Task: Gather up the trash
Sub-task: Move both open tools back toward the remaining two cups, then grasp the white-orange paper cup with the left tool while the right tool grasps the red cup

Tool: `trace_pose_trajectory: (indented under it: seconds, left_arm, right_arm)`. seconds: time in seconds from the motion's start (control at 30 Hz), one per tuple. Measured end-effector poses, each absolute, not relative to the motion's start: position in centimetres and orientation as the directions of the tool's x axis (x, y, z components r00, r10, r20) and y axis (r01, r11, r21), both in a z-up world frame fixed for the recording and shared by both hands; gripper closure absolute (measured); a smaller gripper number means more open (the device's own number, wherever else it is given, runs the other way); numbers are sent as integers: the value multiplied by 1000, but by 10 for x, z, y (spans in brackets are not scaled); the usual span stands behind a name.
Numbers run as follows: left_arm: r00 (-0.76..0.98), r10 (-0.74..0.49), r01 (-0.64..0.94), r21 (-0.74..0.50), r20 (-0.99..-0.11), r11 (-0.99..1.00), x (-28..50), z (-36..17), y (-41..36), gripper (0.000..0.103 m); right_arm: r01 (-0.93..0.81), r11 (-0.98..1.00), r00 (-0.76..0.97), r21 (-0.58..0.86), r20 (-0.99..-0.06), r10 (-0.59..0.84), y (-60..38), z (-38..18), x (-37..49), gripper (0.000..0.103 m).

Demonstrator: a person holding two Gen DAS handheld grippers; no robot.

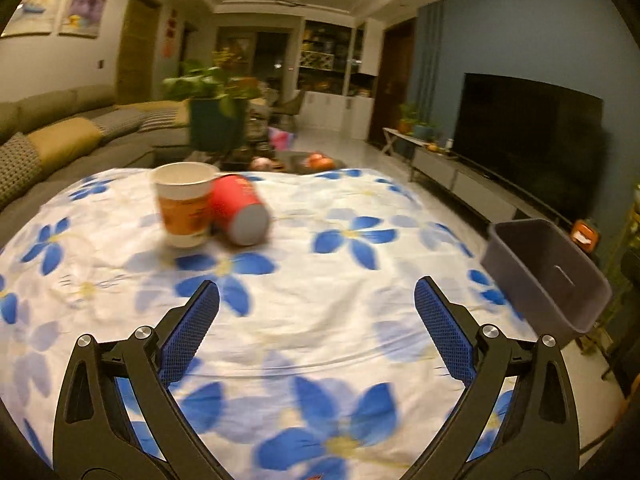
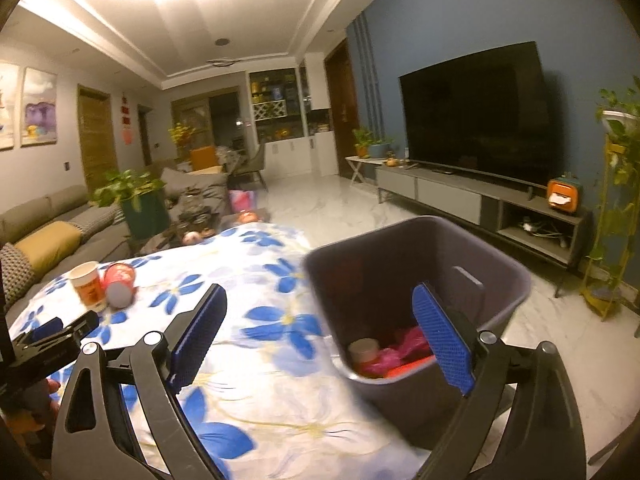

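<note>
An upright white and orange paper cup (image 1: 185,204) stands on the flowered tablecloth (image 1: 320,300), with a red cup (image 1: 240,214) lying on its side against it. My left gripper (image 1: 317,294) hovers open above the cloth, well short of both cups and empty. A dark grey bin (image 2: 424,280) sits at the table's right edge, holding a can, pink plastic and red scraps. My right gripper (image 2: 318,300) is open and empty, its right finger over the bin's mouth. Both cups, paper cup (image 2: 88,286) and red cup (image 2: 119,283), show far left in the right wrist view.
The grey bin (image 1: 548,276) overhangs the table's right edge. A sofa (image 1: 60,136) with cushions runs along the left. A potted plant (image 1: 216,116) and fruit sit beyond the table. A television (image 2: 476,112) on a low console lines the blue wall.
</note>
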State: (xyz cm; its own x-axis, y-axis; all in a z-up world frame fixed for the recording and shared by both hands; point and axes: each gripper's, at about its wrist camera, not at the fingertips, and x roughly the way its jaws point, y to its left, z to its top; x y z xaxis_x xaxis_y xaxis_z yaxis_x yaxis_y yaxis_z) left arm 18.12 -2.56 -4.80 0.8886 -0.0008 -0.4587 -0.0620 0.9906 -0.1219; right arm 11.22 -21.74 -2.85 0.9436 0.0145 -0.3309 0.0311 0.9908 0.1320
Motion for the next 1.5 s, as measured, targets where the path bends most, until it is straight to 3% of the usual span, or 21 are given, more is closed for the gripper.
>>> trace_pose_trajectory:
  seconds: [0.4, 0.77, 0.97, 1.27, 1.33, 1.43, 1.5]
  left_arm:
    - [888, 88, -154, -111, -451, 982, 176, -43, 37, 6]
    - [865, 115, -187, -101, -488, 977, 230, -47, 95, 6]
    - [852, 93, -141, -54, -515, 989, 271, -52, 94, 6]
    - [833, 30, -115, -119, -552, 986, 305, -60, 109, 7]
    - [834, 2, -97, -142, -552, 985, 308, -61, 111, 13]
    - [837, -32, -79, -179, -546, 981, 307, -62, 118, 38]
    - [840, -45, -72, -193, -541, 979, 307, -62, 121, 41]
  right_arm:
    - [-93, 990, 933, 102, -339, 123, -142, -24, 131, 12]
    - [-191, 974, 893, 121, -390, 224, -69, -33, 193, 12]
    - [-221, 968, 869, 117, -427, 250, -38, -39, 231, 12]
    - [-243, 962, 840, 124, -470, 273, -17, -52, 266, 12]
    - [-249, 960, 835, 128, -474, 279, -14, -53, 271, 12]
    - [-265, 958, 833, 114, -473, 286, -5, -52, 276, 12]
    - [-280, 953, 827, 117, -475, 301, 1, -52, 278, 12]
